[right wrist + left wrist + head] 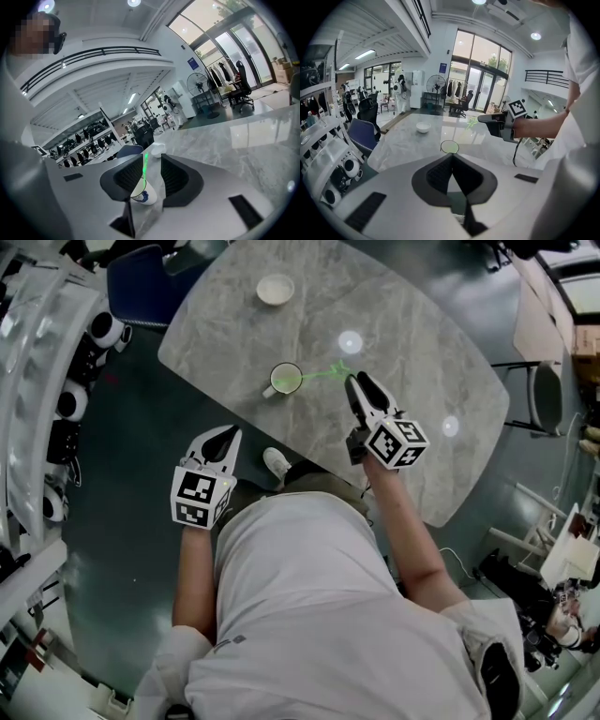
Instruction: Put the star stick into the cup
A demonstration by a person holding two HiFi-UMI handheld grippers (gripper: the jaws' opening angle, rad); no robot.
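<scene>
A white cup (286,379) with a green inside stands near the front left edge of the marble table (422,418). The green star stick (323,373) leans in it, its star end (342,368) out over the rim to the right. My right gripper (359,379) is open just behind that star. In the right gripper view the stick (145,165) rises from the cup (142,194) in the gap between the spread jaws, and the pads do not press it. My left gripper (229,432) is shut and empty, off the table's edge, pointing at the cup (450,146).
A white bowl (275,289) sits at the table's far side. A blue chair (141,273) stands beyond the table's left corner. Shelves with robot parts (56,381) line the left. A chair (544,399) and furniture stand to the right.
</scene>
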